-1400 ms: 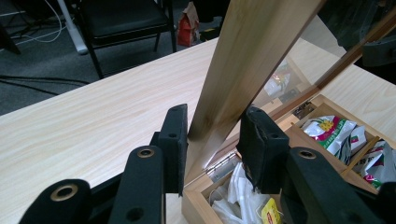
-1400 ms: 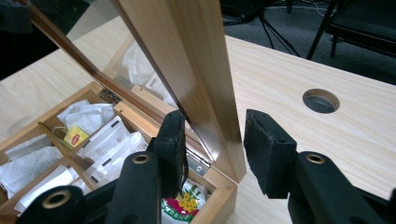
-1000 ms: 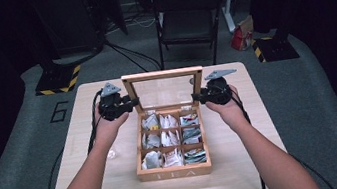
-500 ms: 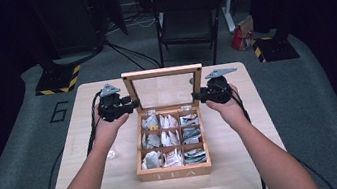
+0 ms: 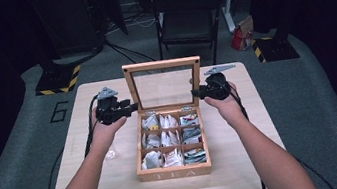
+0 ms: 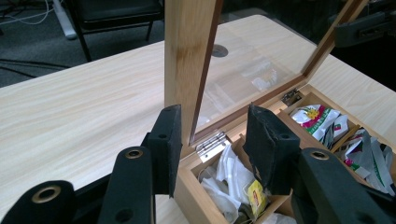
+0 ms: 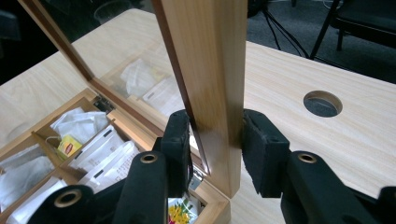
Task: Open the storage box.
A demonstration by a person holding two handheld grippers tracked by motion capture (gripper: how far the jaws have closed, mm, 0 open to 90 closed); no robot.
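A wooden tea box (image 5: 175,172) sits mid-table, its compartments full of tea bags (image 5: 168,140). Its glass lid (image 5: 160,65) stands upright. My left gripper (image 5: 132,106) straddles the lid's left frame post (image 6: 187,56). Its jaws have just been opening: in the left gripper view (image 6: 215,135) one pad lies beside the post and the other stands well clear. My right gripper (image 5: 195,92) is shut on the lid's right frame post (image 7: 210,56), both pads against the wood (image 7: 215,135).
The light wooden table (image 5: 247,163) has a round cable hole (image 7: 322,103) behind the box. A small clear scrap (image 5: 110,153) lies left of the box. A black chair (image 5: 185,16) stands beyond the far edge.
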